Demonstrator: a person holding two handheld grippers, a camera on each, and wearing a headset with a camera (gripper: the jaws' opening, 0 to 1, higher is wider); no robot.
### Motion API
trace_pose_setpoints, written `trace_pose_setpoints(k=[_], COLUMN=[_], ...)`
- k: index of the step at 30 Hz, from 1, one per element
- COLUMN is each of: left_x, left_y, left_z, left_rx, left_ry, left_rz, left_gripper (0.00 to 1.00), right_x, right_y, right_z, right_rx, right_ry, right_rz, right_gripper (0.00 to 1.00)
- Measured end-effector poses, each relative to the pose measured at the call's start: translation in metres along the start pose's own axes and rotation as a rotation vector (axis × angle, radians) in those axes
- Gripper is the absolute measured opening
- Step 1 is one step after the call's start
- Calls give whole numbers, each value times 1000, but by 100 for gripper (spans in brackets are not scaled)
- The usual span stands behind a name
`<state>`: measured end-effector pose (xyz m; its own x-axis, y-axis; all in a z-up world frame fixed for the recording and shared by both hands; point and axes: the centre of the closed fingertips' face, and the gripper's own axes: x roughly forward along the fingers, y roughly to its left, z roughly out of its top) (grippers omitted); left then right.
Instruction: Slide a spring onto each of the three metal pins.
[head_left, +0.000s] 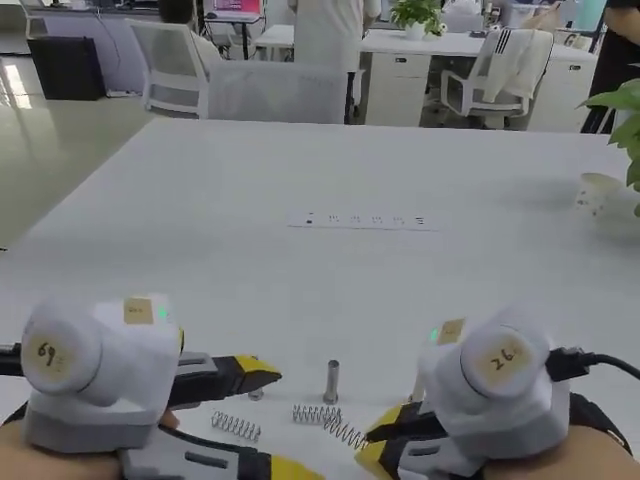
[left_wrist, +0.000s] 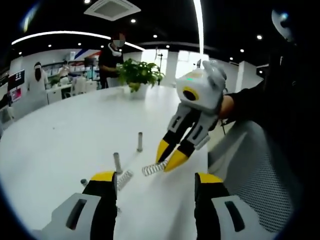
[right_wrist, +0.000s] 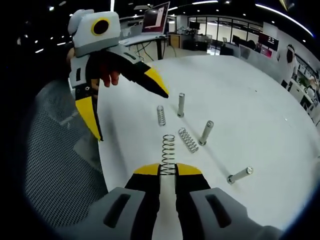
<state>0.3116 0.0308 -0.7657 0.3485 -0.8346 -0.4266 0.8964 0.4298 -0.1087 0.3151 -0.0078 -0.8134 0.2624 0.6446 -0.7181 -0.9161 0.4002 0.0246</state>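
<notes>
The right gripper (right_wrist: 168, 171) has its fingers clenched on one end of a spring (right_wrist: 168, 147), which points forward over the white bench (right_wrist: 240, 100). The right gripper view shows three metal pins (right_wrist: 206, 132) with two loose springs (right_wrist: 188, 140) lying among them. The head view shows one pin standing upright. The left gripper (left_wrist: 155, 178) has its fingers released wide, grasping nothing, near the springs.

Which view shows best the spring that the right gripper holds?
The right gripper view: the spring sticks out full length from the right gripper. The left gripper view shows it small, sideways; the head view, faint and low.
</notes>
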Motion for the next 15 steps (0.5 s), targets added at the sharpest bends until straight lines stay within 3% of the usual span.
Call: trace_pose_setpoints(k=[3, 15], left_x=[3, 13], left_y=[-3, -17], left_z=[-3, -17], left_rx=[-11, 118], left_ry=[1, 66], left_rz=[-12, -67], left_gripper=[52, 34], right_x=[1, -5], right_y=[8, 31], right_z=[3, 7], right_rx=[-28, -174], right_ry=[-1, 60], right_rz=[30, 133], right_gripper=[8, 8])
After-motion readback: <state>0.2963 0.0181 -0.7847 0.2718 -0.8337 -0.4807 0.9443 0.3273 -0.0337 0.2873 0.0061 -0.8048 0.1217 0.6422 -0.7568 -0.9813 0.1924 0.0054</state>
